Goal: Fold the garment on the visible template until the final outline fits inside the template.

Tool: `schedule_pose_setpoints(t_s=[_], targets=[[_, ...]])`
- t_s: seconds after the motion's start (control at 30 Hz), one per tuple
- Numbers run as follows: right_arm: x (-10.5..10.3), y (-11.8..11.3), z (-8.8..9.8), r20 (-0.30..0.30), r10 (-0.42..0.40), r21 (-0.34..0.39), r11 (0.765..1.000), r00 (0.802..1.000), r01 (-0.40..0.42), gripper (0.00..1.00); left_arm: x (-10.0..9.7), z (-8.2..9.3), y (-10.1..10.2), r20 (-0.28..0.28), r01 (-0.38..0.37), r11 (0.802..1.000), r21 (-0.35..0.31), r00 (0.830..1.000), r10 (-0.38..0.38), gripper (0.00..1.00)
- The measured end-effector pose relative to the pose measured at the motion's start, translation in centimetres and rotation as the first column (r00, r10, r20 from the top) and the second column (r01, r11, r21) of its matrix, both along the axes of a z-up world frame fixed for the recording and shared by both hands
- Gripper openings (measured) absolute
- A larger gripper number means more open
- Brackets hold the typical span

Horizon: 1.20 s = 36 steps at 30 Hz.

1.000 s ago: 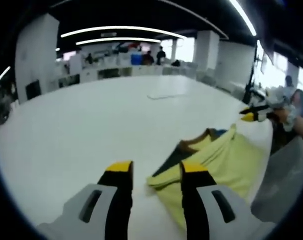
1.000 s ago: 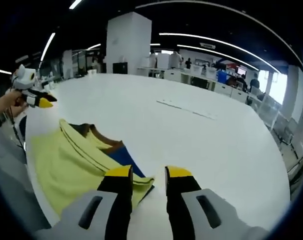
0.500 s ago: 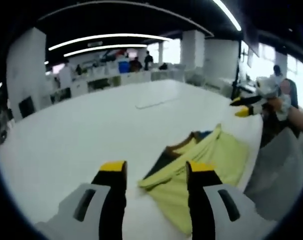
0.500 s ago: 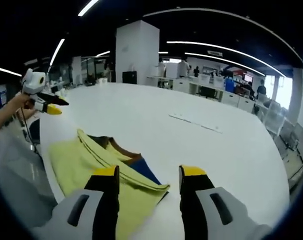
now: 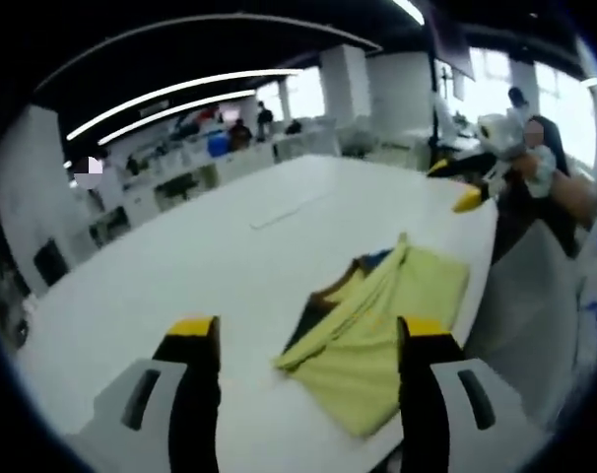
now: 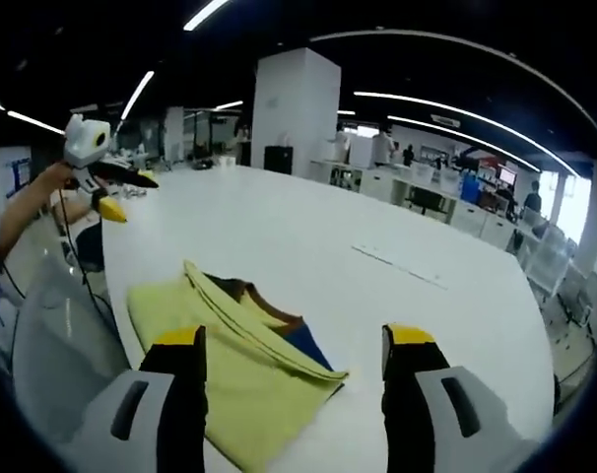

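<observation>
Right, both grippers are spread wide and empty. In the left gripper view the left gripper (image 5: 306,340) frames the yellow T-shirt (image 5: 392,340) between its jaws; the right gripper view shows the right gripper (image 6: 296,347) doing the same over the T-shirt (image 6: 220,370).

The shirt lies folded on the white table (image 5: 180,256), close to the table's near edge. In the left gripper view it runs from centre toward 4 o'clock. A brown collar (image 5: 340,287) and a blue inner layer (image 5: 379,259) peek out at its far side, toward 12 o'clock.

In the left gripper view the right gripper (image 5: 454,183) hangs at 2 o'clock, up off the cloth. In the right gripper view the left gripper (image 6: 116,187) hangs at 10 o'clock, likewise clear.

Can't make out a template outline under the shirt. A thin pale strip (image 6: 399,266) lies further across the table, well apart from the cloth.

Handling, as a judgement: light, limp knit cloth, no stiffness, will sag and drag on the smooth top. Grab at the corners or along the folded edge (image 6: 269,340), pinching all layers together so they don't slide apart.
</observation>
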State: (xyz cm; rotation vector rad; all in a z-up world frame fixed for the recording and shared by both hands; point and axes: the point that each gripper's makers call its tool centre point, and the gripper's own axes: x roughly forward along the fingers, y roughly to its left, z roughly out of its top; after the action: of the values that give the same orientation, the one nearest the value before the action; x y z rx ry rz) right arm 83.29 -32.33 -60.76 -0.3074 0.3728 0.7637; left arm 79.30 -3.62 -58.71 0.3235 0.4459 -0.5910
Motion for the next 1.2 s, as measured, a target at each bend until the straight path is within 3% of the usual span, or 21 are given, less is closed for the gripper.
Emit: schedule_pose_setpoints(t_s=[0.13,0.47,0.6,0.67,0.77,1.03,1.2], targets=[[-0.9,-0.2,0.6,0.013,0.016,-0.029,0.999,1.000,-0.015,0.81,-1.1,1.0,-0.2,0.005,0.037,0.999,-0.007,0.999,-0.037,0.73],[-3.7,-0.8,0.3,-0.012,0.047,-0.091,0.995,0.999,-0.048,0.90,-3.8,0.9,-0.6,-0.047,0.068,0.997,0.043,0.997,-0.066,0.83],[-4.7,-0.8,0.0,-0.037,0.053,-0.092,0.994,0.998,-0.056,0.95,-3.9,1.0,-0.4,-0.039,0.029,0.998,0.054,0.999,-0.027,0.99],[-5.0,-1.0,-0.3,-0.047,0.050,-0.097,0.994,0.998,-0.055,0.96,-4.5,0.8,-0.3,-0.055,0.030,0.998,0.054,0.998,-0.027,0.94],[-5.6,-1.1,-0.5,-0.066,0.047,-0.101,0.993,0.997,-0.054,1.00,-5.2,0.6,-0.6,-0.071,0.030,0.999,0.040,0.997,-0.027,0.99],[-6.3,-1.8,-0.6,-0.088,0.035,-0.086,0.995,0.996,-0.043,1.00,-6.3,-0.3,-0.6,-0.084,0.012,0.999,0.038,0.996,-0.009,0.99],[-6.8,-1.7,-1.1,-0.108,0.032,-0.071,0.997,0.994,-0.040,1.00,-7.1,-1.5,-0.4,-0.123,-0.002,1.000,0.029,0.992,0.005,0.99]])
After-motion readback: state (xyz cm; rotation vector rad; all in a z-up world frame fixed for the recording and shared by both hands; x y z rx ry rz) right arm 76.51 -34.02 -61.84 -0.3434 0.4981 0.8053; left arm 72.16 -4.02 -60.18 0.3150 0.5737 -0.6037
